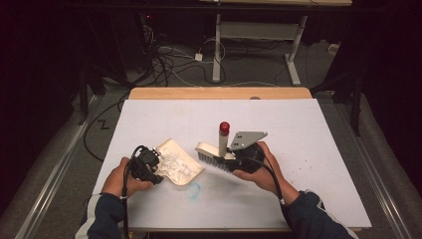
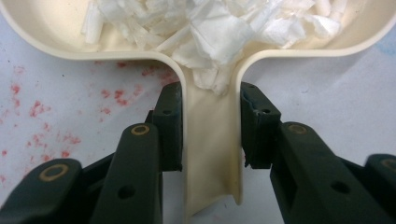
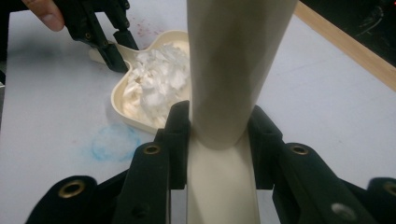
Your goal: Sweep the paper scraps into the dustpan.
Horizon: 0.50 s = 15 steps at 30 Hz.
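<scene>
Cream dustpan (image 1: 185, 169) handle clamped in left tool (image 2: 210, 126), right tool (image 3: 219, 135) grasping brush (image 1: 215, 155), bare table (image 1: 308, 149) rightward

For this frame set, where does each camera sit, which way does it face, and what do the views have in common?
High view: above the person's side, facing forward and down on the table; both forearms, left gripper, right gripper.
Left gripper view: rides the left gripper, looking along its jaws clamped on the dustpan handle.
Right gripper view: rides the right gripper, looking past the brush handle it clamps.
Shared: the dustpan holding white paper scraps shows in all three.
</scene>
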Tool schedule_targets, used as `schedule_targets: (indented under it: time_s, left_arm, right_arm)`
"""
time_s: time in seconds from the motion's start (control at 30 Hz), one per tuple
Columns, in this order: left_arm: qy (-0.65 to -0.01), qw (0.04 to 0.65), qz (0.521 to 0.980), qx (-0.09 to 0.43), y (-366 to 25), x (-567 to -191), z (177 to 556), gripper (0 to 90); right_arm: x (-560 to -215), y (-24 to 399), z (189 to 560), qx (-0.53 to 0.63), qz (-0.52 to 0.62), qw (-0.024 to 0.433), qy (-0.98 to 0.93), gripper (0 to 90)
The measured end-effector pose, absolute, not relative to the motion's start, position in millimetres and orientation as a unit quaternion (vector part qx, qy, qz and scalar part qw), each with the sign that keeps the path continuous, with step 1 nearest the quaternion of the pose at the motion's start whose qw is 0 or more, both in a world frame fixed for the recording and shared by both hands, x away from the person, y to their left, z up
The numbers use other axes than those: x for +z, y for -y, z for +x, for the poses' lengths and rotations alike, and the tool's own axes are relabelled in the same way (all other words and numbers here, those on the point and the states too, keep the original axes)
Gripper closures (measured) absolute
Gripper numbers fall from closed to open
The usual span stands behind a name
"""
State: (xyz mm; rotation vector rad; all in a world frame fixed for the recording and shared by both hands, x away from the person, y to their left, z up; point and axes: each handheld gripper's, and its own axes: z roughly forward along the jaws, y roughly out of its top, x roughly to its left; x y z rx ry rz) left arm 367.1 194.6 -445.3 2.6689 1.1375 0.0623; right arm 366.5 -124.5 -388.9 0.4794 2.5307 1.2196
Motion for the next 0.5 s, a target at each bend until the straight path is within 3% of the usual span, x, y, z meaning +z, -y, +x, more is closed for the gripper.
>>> schedule_targets:
  time_s: [0.3,0.5]
  left_arm:
    - [-0.395,0.121,0.911,0.019,-193.9,-445.2,367.0,62.7]
    - [-0.393,0.119,0.912,0.019,-193.1,-444.9,367.6,62.7]
  right_arm:
    - [-378.8,168.1,353.5,0.427,0.192,0.143,-0.872,67.6]
    - [-383.3,178.3,357.7,0.425,0.213,0.168,-0.864,67.6]
